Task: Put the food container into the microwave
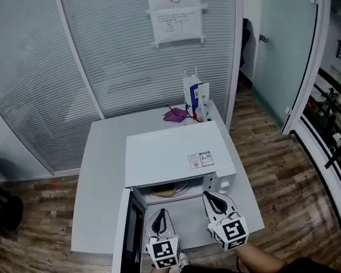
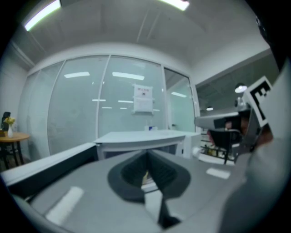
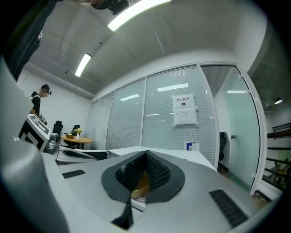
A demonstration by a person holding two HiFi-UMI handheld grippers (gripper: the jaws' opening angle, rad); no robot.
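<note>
Glass-walled office, wood floor; white table with a white microwave at its near edge. Paper carrier bag at the table's 12 o'clock end, notice sheet on the glass behind it.

Microwave door hangs open, hinged at 9 o'clock and swung out toward 7 o'clock.

Food container: already inside the cavity, pale yellow, only its near rim visible under the roof (long axis not readable from here).

Left gripper: jaws closed tip to tip, nothing held. Its own view shows the pads meeting at the tip, with a sliver of the container seen through the gap behind them. It hangs just outside the cavity mouth.

Right gripper: same state, tips together and empty, with the yellow container showing beyond the pads.

Geometry: the container lies at about 12 o'clock from the left gripper and 11 o'clock from the right, apart from both.

Judgement: placement looks done, and closing the door would be the remaining move. The door lies at about 8 o'clock of the left gripper, so that one is nearer.
</note>
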